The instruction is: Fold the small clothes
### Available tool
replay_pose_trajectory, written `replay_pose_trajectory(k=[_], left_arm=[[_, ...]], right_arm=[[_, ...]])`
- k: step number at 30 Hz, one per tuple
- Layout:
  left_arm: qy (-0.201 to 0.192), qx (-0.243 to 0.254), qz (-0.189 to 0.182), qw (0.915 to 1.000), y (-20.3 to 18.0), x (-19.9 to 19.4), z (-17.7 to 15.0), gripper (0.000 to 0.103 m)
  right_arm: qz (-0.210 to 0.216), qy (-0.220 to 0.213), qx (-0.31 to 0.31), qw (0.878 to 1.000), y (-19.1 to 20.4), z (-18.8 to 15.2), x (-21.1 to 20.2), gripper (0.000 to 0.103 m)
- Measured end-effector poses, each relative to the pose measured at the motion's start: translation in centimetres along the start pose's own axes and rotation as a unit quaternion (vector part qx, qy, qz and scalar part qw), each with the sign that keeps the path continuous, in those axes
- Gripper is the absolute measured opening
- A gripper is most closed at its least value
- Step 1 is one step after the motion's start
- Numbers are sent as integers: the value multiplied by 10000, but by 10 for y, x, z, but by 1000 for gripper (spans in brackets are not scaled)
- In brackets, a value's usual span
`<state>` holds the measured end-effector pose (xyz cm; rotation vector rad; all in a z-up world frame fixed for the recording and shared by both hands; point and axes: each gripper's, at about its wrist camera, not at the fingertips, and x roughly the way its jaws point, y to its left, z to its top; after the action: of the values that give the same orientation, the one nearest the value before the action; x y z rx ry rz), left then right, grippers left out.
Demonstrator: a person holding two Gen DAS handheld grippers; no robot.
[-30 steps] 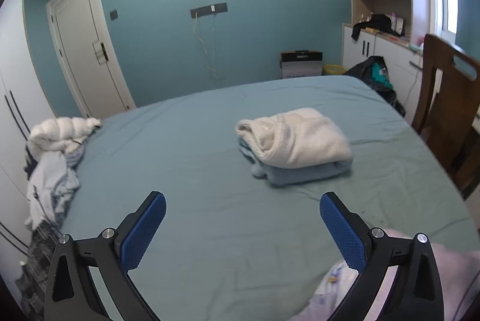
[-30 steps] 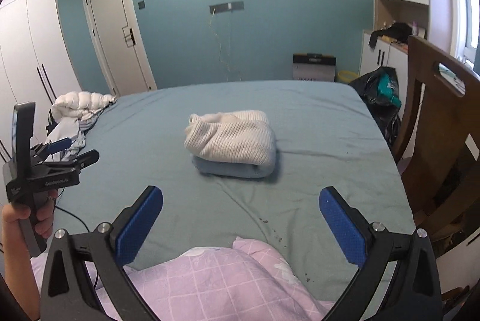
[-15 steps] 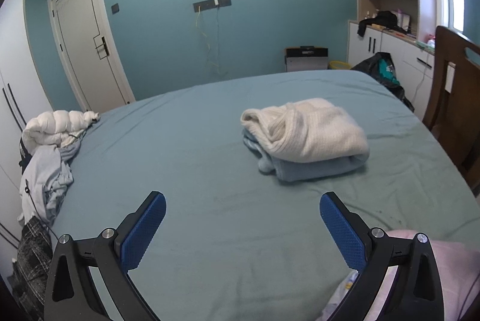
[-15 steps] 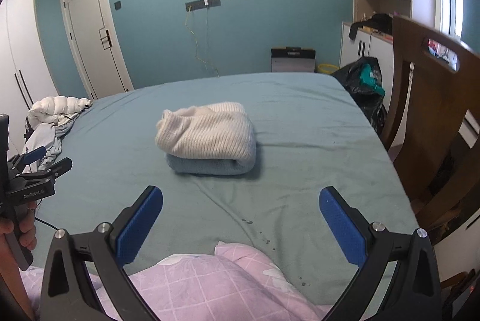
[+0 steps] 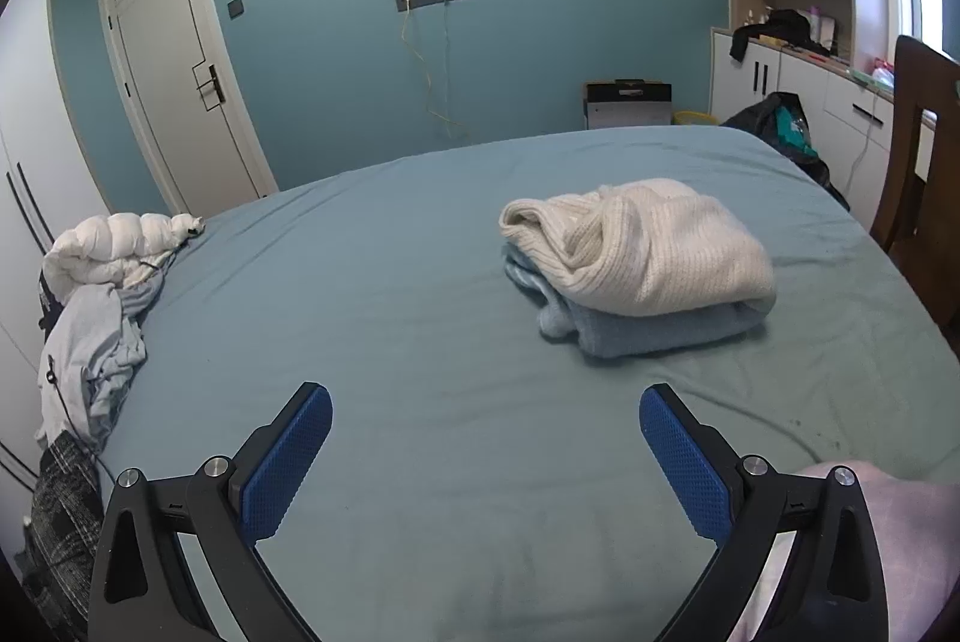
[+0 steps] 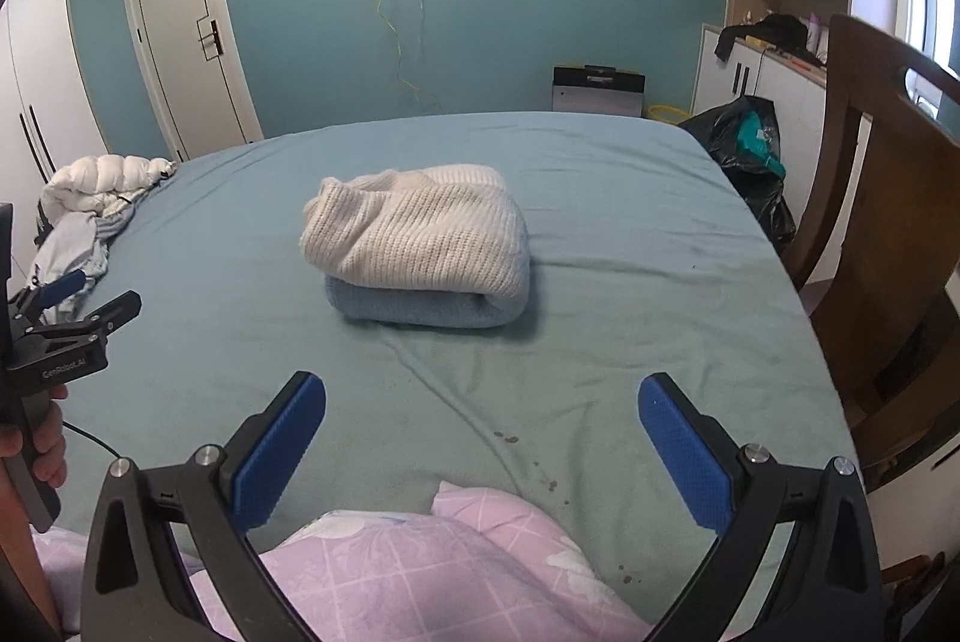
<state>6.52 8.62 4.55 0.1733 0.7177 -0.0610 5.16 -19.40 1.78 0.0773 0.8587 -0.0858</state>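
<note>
Through the left wrist view, our left tongs (image 5: 485, 447) hang wide open over the bed (image 5: 372, 294), holding nothing. Ahead of them and a little to the right lies the stack: a cream knit (image 5: 648, 246) folded on top of a blue garment (image 5: 654, 327). Far off to the left, at the bed's edge, sits a loose pile of clothes (image 5: 99, 306). A chair (image 5: 924, 150) stands far right.

Through the right wrist view, our right tongs (image 6: 482, 438) are also spread open and empty. The cream knit (image 6: 420, 234) and blue garment (image 6: 420, 309) lie straight ahead, slightly left, well apart from the tips. Just below the tongs is a pink quilt (image 6: 420, 576). At far left we see the left tongs (image 6: 90, 303), open, gripped by our hand (image 6: 42, 441).
</note>
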Motion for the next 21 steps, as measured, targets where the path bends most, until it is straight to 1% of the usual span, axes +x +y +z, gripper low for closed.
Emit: replay_pose_trajectory(k=[6, 11, 21], left_arm=[[76, -11, -93, 9999, -2, 4, -1, 103], [100, -16, -154, 9998, -5, 4, -2, 103], [209, -117, -239, 9994, -5, 9, -3, 103]], right_arm=[[28, 108, -36, 9999, -1, 1, 0, 102], [-13, 98, -174, 9998, 2, 1, -3, 102], [18, 58, -198, 9998, 5, 5, -6, 102]])
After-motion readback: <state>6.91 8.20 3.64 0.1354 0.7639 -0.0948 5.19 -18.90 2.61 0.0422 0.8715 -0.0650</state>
